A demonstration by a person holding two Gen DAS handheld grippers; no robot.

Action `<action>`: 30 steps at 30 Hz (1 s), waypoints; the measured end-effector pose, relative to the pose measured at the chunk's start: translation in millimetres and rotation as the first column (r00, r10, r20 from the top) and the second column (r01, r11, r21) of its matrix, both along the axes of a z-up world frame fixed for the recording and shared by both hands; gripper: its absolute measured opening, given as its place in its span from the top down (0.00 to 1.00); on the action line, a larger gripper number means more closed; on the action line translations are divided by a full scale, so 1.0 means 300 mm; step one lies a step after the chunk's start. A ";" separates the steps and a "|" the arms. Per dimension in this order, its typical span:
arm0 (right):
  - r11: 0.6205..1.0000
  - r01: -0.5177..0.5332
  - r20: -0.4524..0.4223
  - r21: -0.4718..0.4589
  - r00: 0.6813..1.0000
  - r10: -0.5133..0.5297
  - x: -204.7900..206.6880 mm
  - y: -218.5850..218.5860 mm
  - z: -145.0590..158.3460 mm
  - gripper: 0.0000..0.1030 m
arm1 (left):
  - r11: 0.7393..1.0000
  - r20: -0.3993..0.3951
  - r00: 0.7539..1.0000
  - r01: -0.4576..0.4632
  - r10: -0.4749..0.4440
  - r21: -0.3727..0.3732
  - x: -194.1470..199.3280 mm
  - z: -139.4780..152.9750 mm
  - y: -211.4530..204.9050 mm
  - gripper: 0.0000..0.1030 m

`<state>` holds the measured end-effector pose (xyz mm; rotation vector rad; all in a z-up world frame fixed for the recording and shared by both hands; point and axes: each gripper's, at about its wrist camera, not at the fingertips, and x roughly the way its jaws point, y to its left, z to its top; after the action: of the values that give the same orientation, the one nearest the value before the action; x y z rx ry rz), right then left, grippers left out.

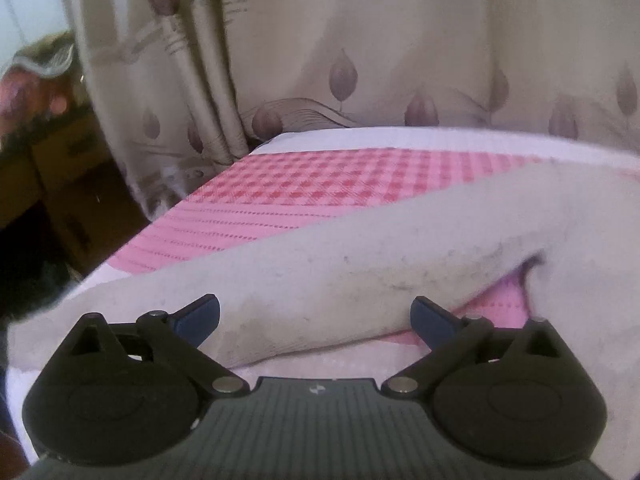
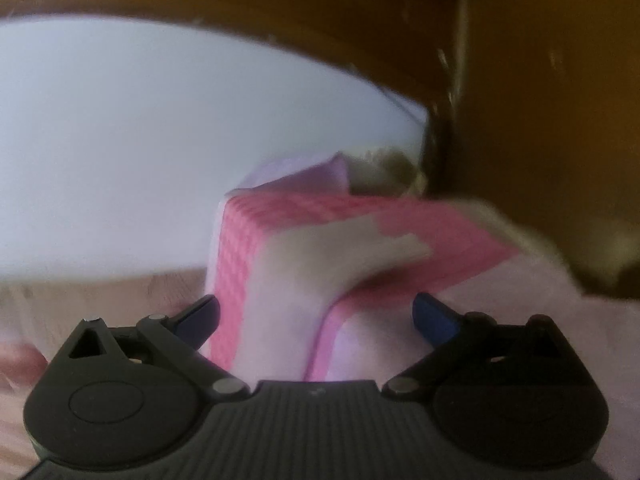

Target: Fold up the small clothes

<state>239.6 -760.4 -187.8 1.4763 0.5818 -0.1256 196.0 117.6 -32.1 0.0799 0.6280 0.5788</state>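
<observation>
The off-white, speckled fabric garment (image 1: 360, 264) lies across the pink checked cloth (image 1: 320, 176), running from 8 o'clock up to 2 o'clock. My left gripper (image 1: 316, 316) gapes wide over its near edge, gripping nothing. My right gripper (image 2: 316, 316), equally spread, straddles a raised pink fold (image 2: 280, 264) without pinching it. A leaf-patterned beige curtain (image 1: 360, 60) hangs at 12 o'clock.

Right gripper (image 2: 316, 316) w/ blue-tipped black fingers (image 2: 434, 318) spread wide, nothing clamped — a pink checked cloth w/ pale lilac border (image 2: 280, 264) rises folded between them. Behind: blurred white surface (image 2: 160, 140), brown wooden furniture (image 2: 540, 120).
</observation>
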 end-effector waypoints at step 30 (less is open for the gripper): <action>0.954 0.151 0.113 -0.258 0.986 -0.125 -0.148 0.037 0.202 0.88 | 1.000 -0.032 0.999 0.002 -0.002 0.001 0.028 -0.019 -0.008 0.00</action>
<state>195.1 -749.4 -127.1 1.2524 0.3674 -0.2329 204.5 115.4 -37.8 0.0909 0.6585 0.5767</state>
